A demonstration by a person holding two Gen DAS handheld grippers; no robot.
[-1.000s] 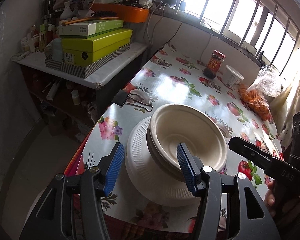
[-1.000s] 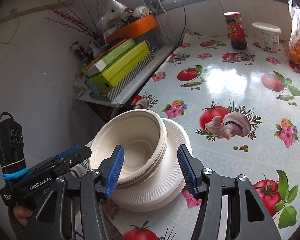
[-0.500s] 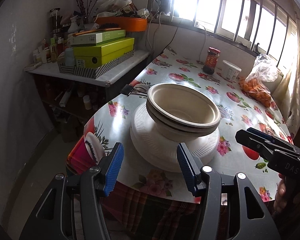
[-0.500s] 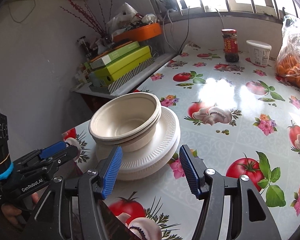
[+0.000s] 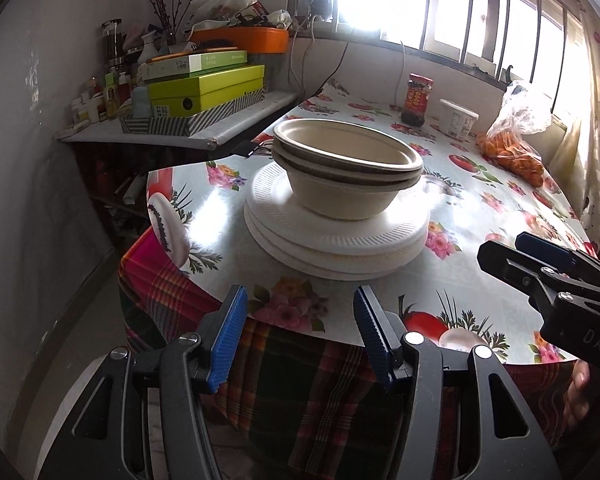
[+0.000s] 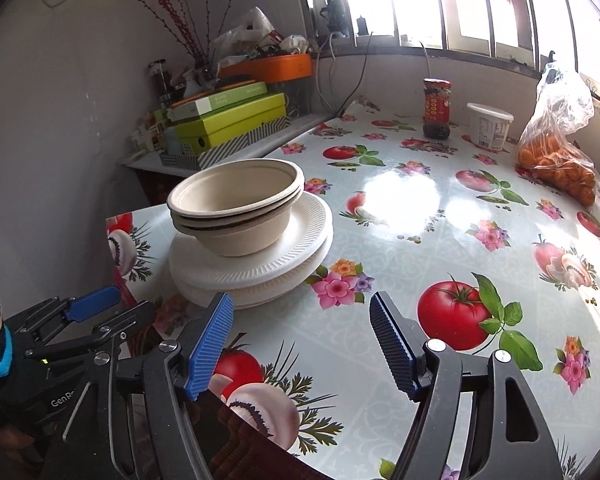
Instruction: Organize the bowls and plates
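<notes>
Compared with 1 second earlier, both grippers are seen drawn back from the stack: in the left wrist view the bowls (image 5: 346, 176) and plates (image 5: 336, 240), which then filled the lower centre between the pads, are now placed in the middle of the frame, beyond the table (image 5: 480, 208) edge that crosses the lower third. The left gripper (image 5: 300, 336) is held at a medium gap with nothing between its jaws, hanging over the plaid cloth (image 5: 300, 380) below the edge. The right gripper (image 6: 302, 344) is seen at the bottom centre of its own view, its jaws opening and empty, with the stack left in the centre left. 2 nested bowls are seated upright on what looks like 3 stacked plates, near the table's corner. From this it is judged that the stacking is finished or nearly so, and that the withdrawal is a release rather than a fresh approach.
</notes>
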